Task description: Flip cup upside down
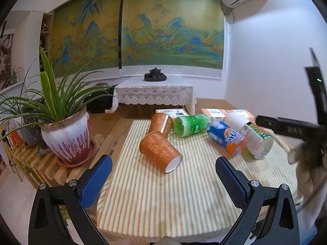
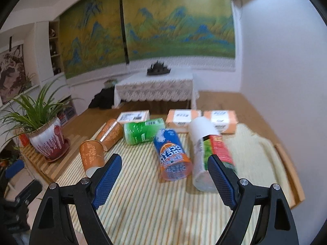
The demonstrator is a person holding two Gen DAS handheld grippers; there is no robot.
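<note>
Two orange patterned paper cups lie on their sides on the striped mat. The near cup (image 1: 161, 152) has its white mouth turned toward me; it also shows in the right wrist view (image 2: 92, 156). The far cup (image 1: 161, 123) lies behind it and also shows in the right wrist view (image 2: 109, 133). My left gripper (image 1: 163, 175) is open and empty, just in front of the near cup. My right gripper (image 2: 164, 176) is open and empty, in front of the cans, with the near cup to its left.
A green can (image 1: 192, 124), a blue-orange can (image 1: 226, 137) and a white, red and green bottle (image 1: 251, 138) lie on the striped mat (image 1: 163, 200). Three packets (image 2: 181, 118) lie at the back. A potted plant (image 1: 65, 134) stands on a slatted rack at left.
</note>
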